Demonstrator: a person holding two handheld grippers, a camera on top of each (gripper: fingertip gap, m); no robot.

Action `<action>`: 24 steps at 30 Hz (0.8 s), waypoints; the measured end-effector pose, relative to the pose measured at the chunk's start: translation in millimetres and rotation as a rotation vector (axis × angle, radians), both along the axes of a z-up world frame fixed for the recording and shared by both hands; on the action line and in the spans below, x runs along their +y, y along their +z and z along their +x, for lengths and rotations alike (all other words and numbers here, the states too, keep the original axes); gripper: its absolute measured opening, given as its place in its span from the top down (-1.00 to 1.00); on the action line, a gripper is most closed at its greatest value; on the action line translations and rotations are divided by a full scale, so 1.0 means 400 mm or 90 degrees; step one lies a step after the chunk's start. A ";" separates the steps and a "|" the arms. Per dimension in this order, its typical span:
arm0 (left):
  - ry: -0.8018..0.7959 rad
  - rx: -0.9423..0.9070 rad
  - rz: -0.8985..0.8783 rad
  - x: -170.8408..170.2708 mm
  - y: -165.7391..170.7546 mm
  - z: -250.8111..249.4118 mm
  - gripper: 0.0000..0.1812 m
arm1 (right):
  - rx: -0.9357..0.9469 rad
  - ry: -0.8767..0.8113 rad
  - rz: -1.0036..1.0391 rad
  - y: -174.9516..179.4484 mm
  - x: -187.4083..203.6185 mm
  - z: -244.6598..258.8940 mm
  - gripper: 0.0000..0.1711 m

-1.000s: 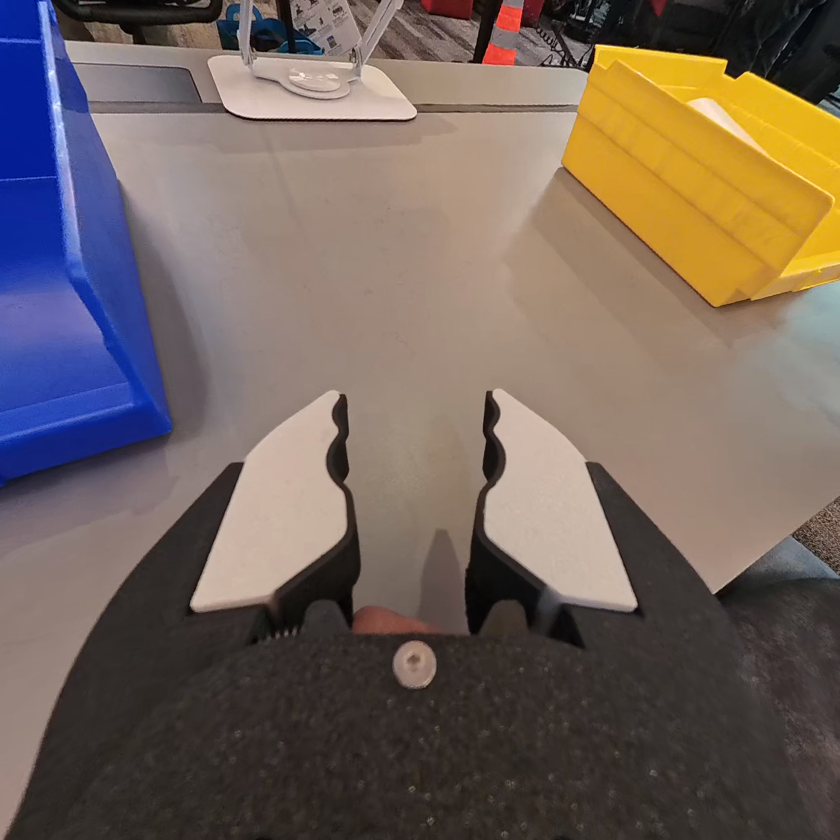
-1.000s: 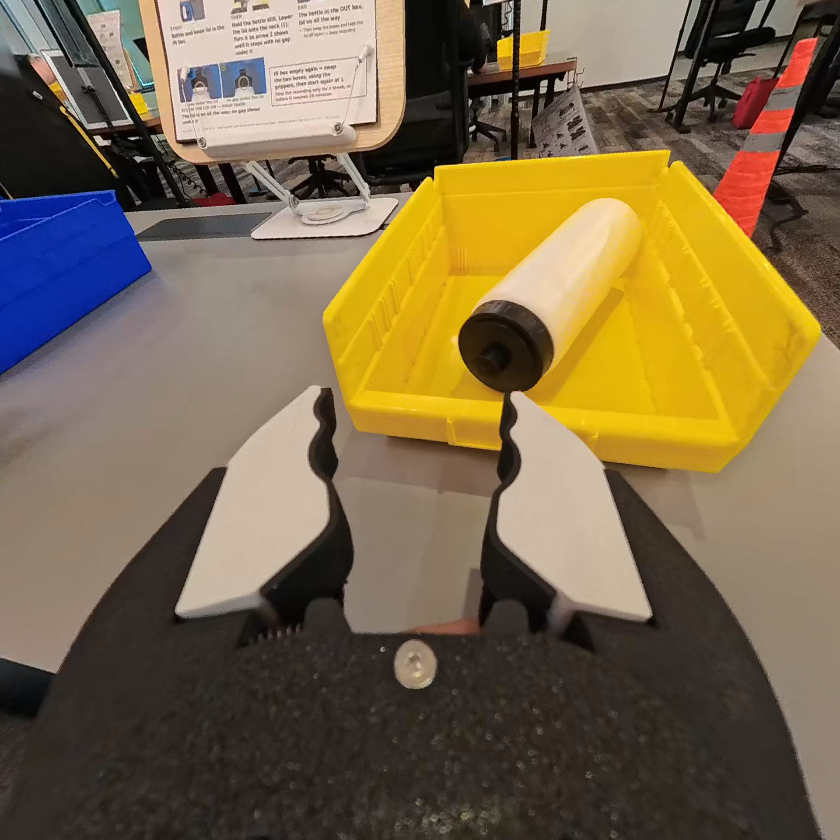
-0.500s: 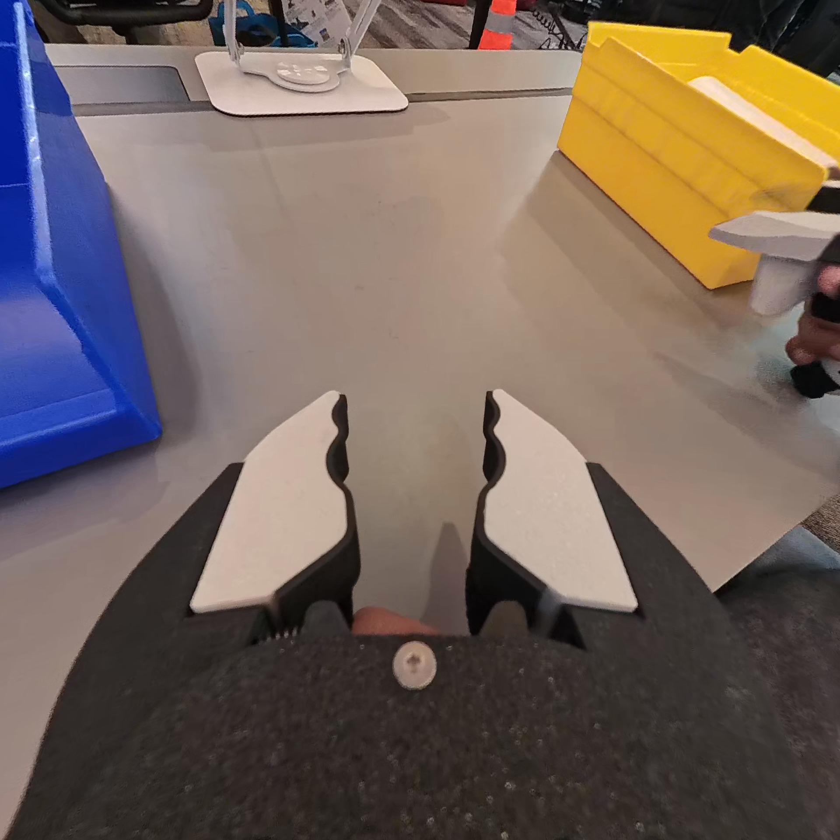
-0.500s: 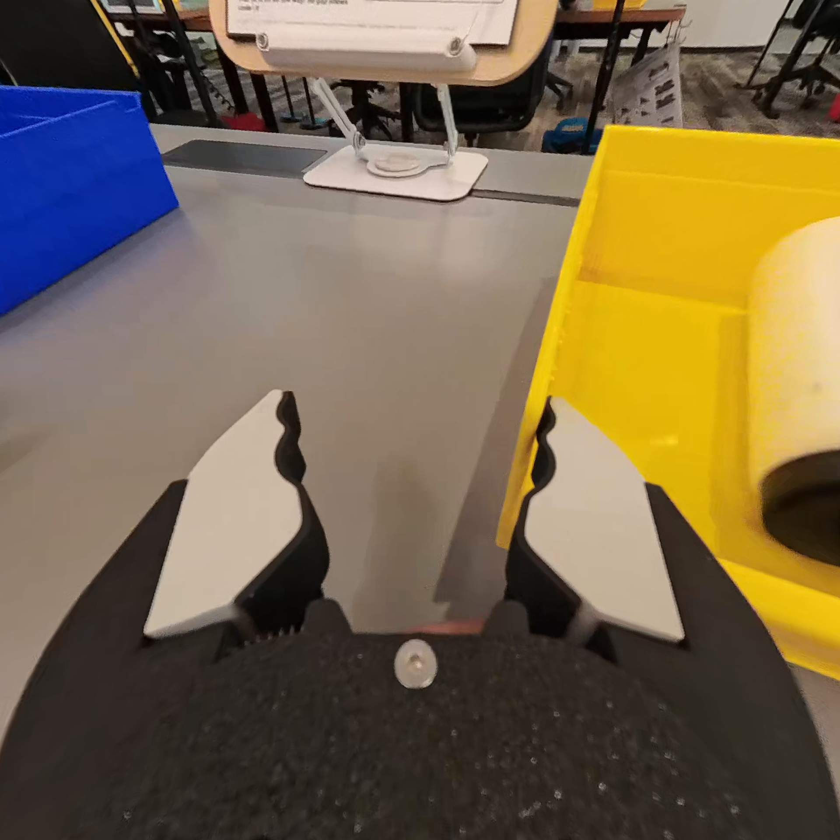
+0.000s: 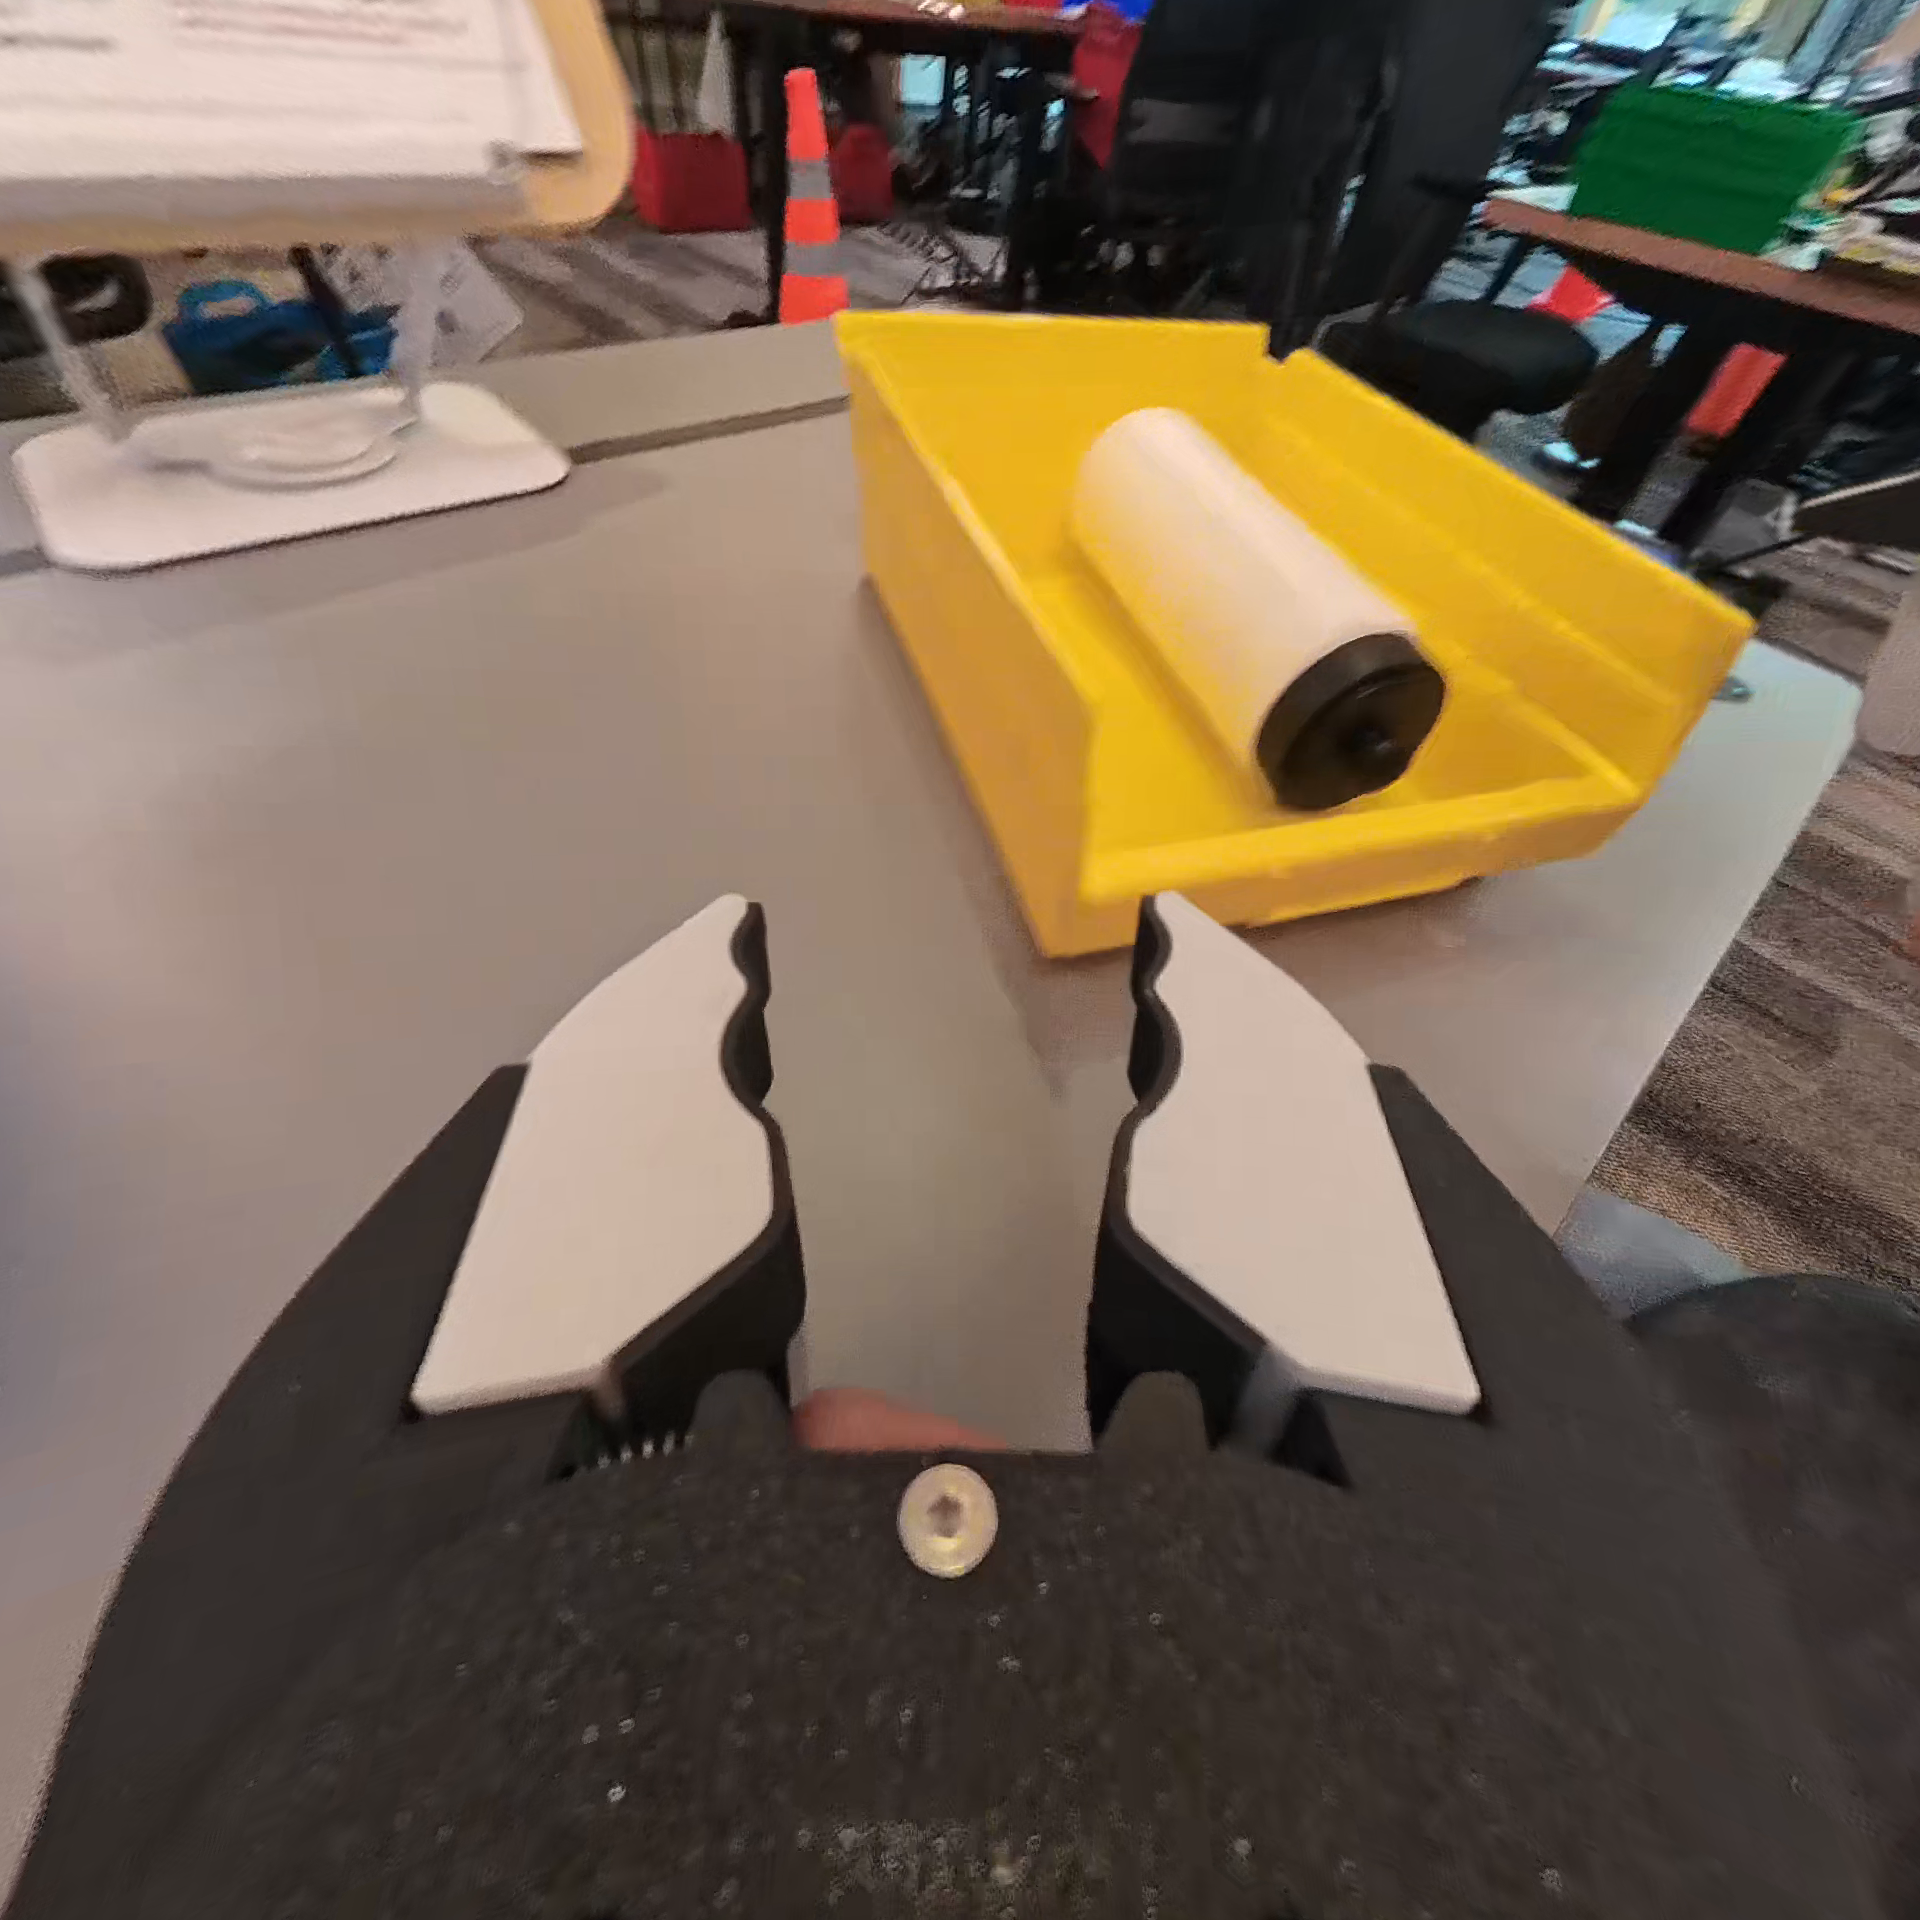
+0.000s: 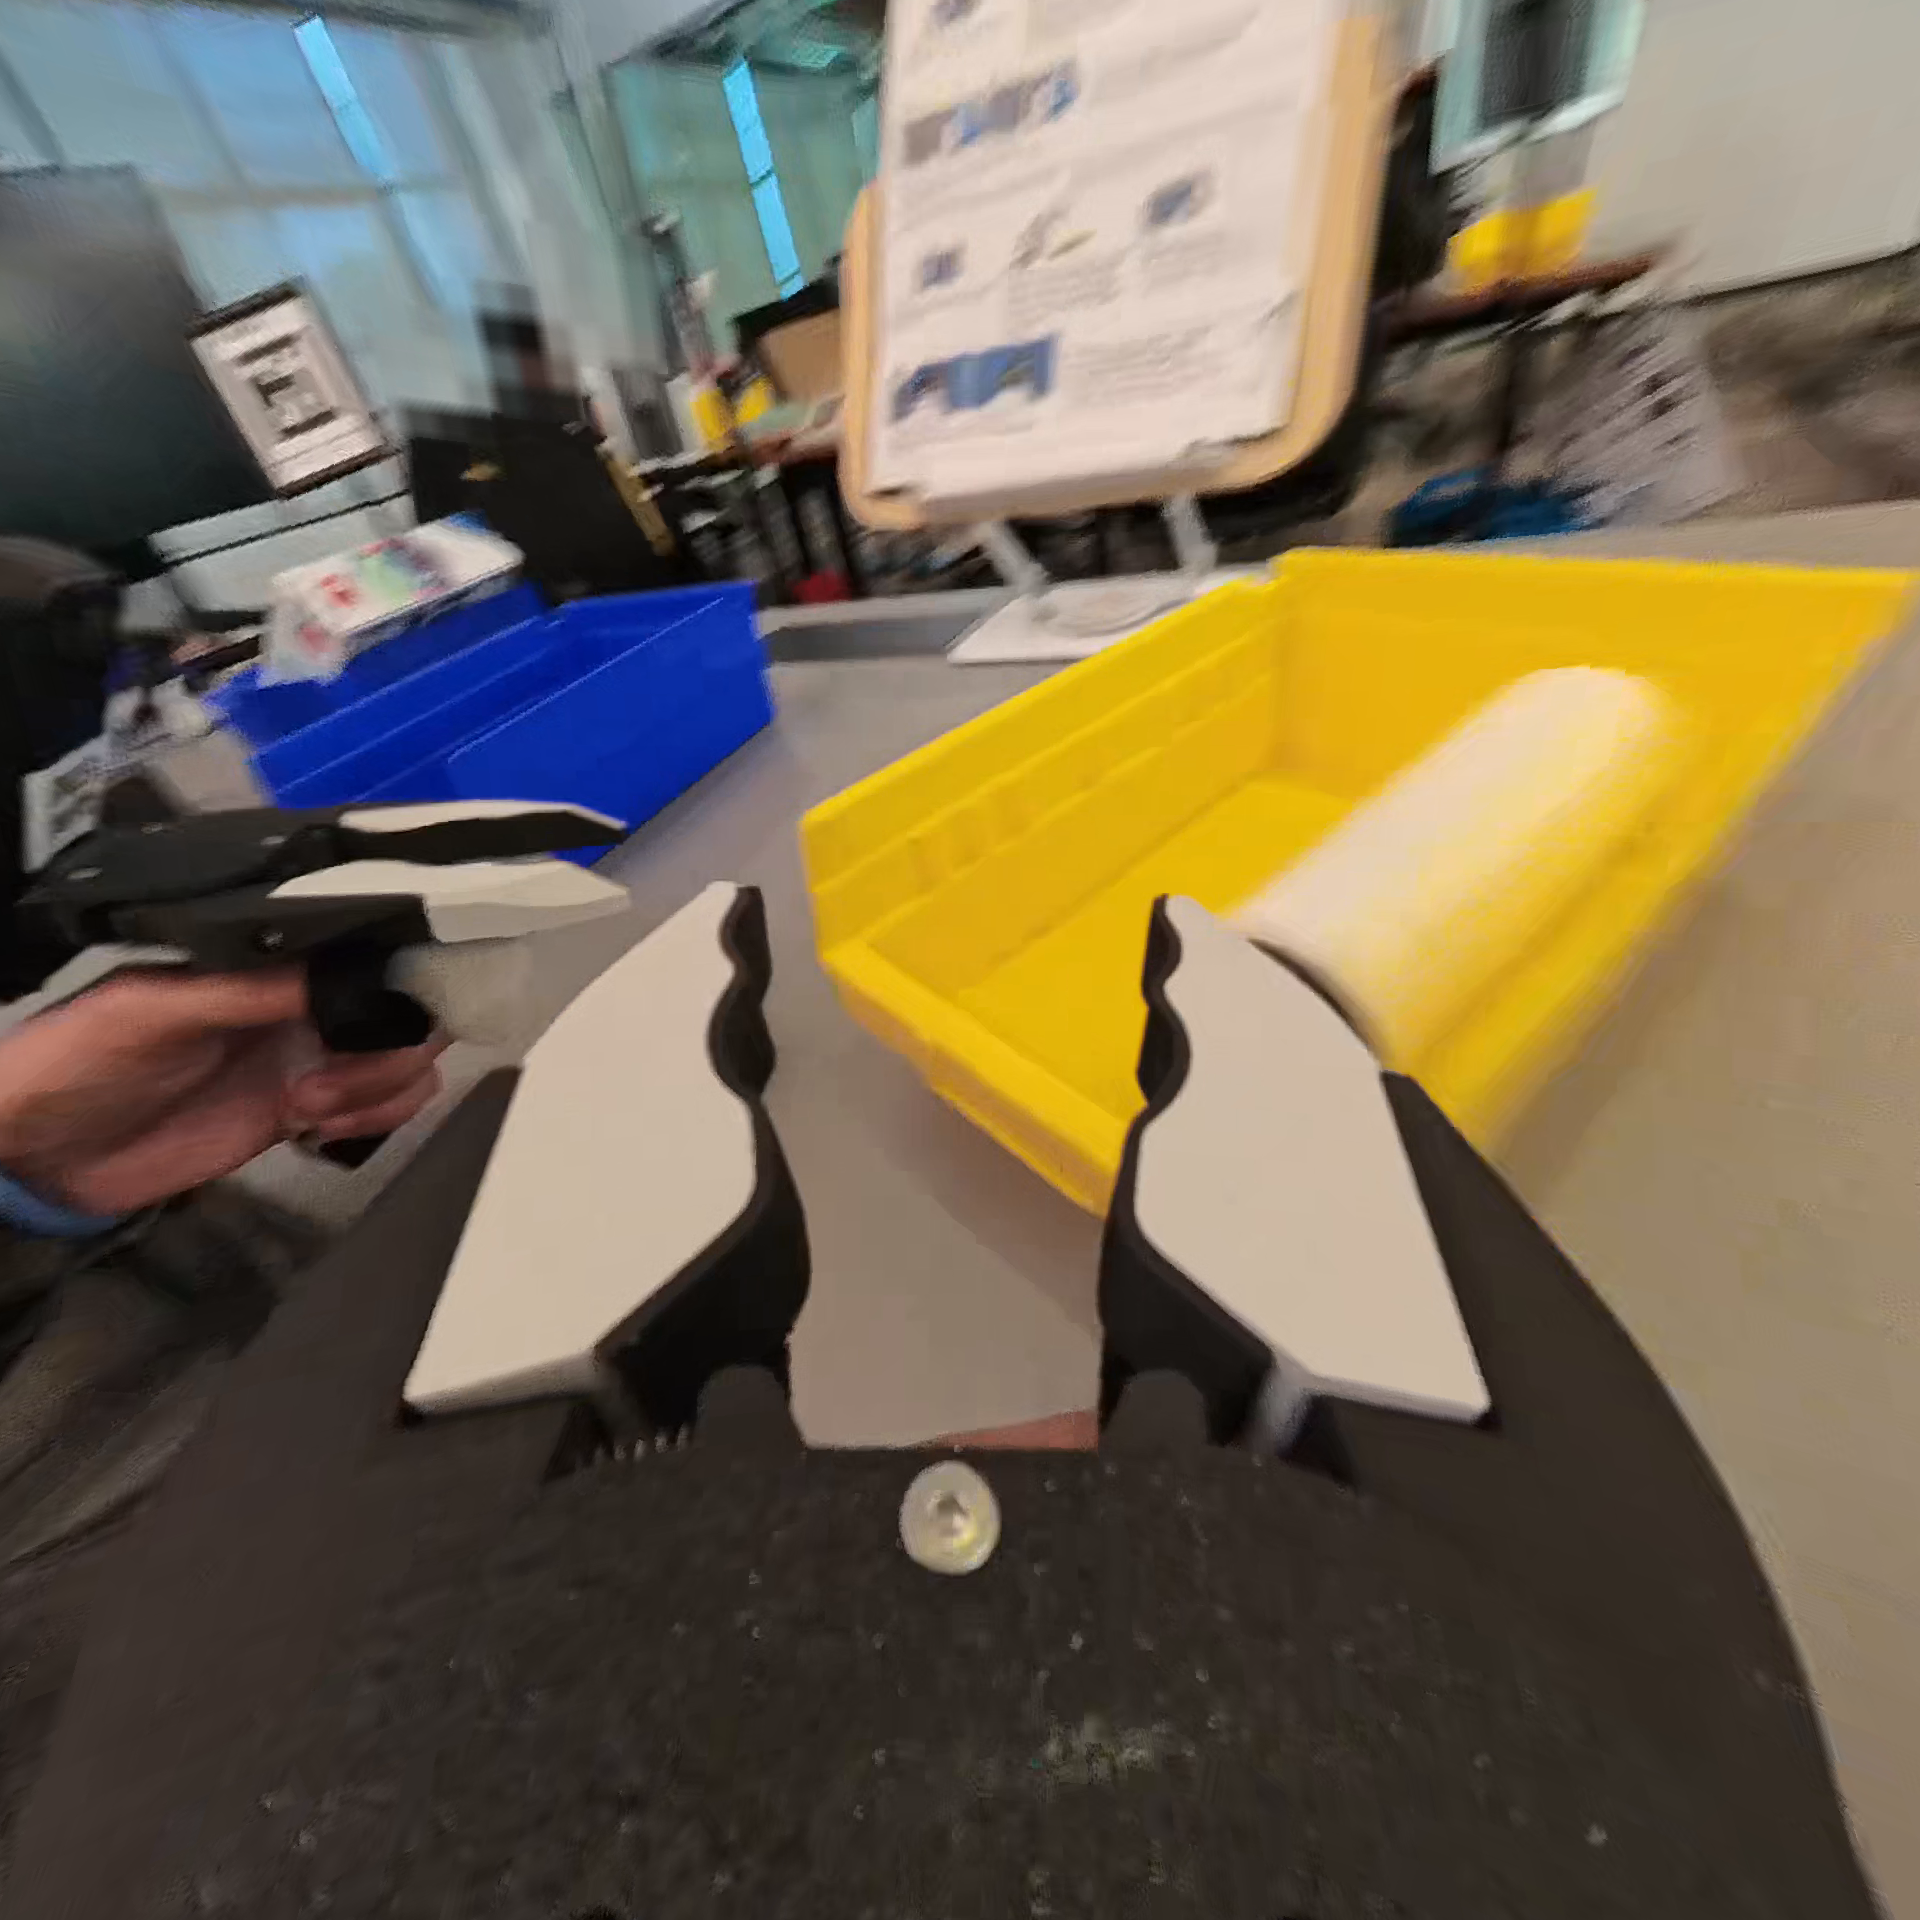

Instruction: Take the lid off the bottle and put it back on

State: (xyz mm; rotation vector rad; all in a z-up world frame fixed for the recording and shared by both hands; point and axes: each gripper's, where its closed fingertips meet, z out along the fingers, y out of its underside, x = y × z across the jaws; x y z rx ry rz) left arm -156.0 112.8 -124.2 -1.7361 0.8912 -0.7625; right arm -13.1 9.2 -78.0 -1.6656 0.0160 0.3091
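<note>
Bottle (image 5: 1226, 561): white, cylindrical, lying on its side inside the yellow bin (image 5: 997, 665); sole content of that bin. Base points toward the bin's far wall, capped end toward its low front lip.
Lid (image 5: 1349, 720): black, round, seated on the bottle's near end, small knob at centre. In the right wrist view the bottle (image 6: 1475, 831) is blurred and its lid end lies behind a finger.
Yellow bin: open-topped, on the grey table (image 5: 468, 831), low front lip toward the grippers.
Left gripper (image 5: 948, 925): jaws spread, nothing between them; over bare table, short of the bin's near corner. Seen from the side in the right wrist view (image 6: 613, 862), held by a hand (image 6: 156, 1091).
Right gripper (image 6: 956, 914): jaws spread, empty; before the bin's near corner, its right finger overlapping the bottle in view.
Blue bin (image 6: 582, 707): on the table's far left, well apart from the yellow one; contents not visible.
Clipboard stand (image 5: 281, 468): white base at the table's back edge, carrying a board with printed sheets (image 6: 1091, 249).
Traffic cone (image 5: 805, 208): orange, on the floor beyond the table.
</note>
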 end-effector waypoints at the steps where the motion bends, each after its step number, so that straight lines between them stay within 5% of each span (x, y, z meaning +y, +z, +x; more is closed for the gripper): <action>1: -0.009 0.001 0.012 -0.003 0.001 0.030 0.26 | -0.012 -0.058 0.011 0.005 -0.028 0.050 0.25; 3: -0.007 0.021 0.032 0.010 -0.009 0.090 0.27 | -0.037 -0.166 0.004 0.003 -0.047 0.146 0.31; 7: 0.025 0.082 0.038 0.060 -0.053 0.183 0.31 | -0.034 -0.217 -0.163 -0.138 -0.021 0.194 0.15; 9: 0.036 0.086 0.039 0.080 -0.058 0.199 0.50 | -0.012 -0.195 -0.174 -0.179 0.008 0.160 0.21; 11: 0.017 0.067 0.024 0.076 -0.052 0.210 0.94 | -0.031 -0.228 -0.204 -0.209 0.033 0.165 0.26; 13: 0.037 0.085 0.021 0.083 -0.055 0.197 0.95 | -0.072 -0.276 -0.219 -0.211 0.050 0.186 0.67; 15: 0.061 0.096 0.034 0.090 -0.047 0.176 0.96 | -0.079 -0.296 -0.236 -0.204 0.060 0.187 0.82; 24: 0.222 0.071 0.101 0.176 0.048 -0.072 0.96 | -0.130 -0.269 -0.132 -0.117 0.229 0.029 0.94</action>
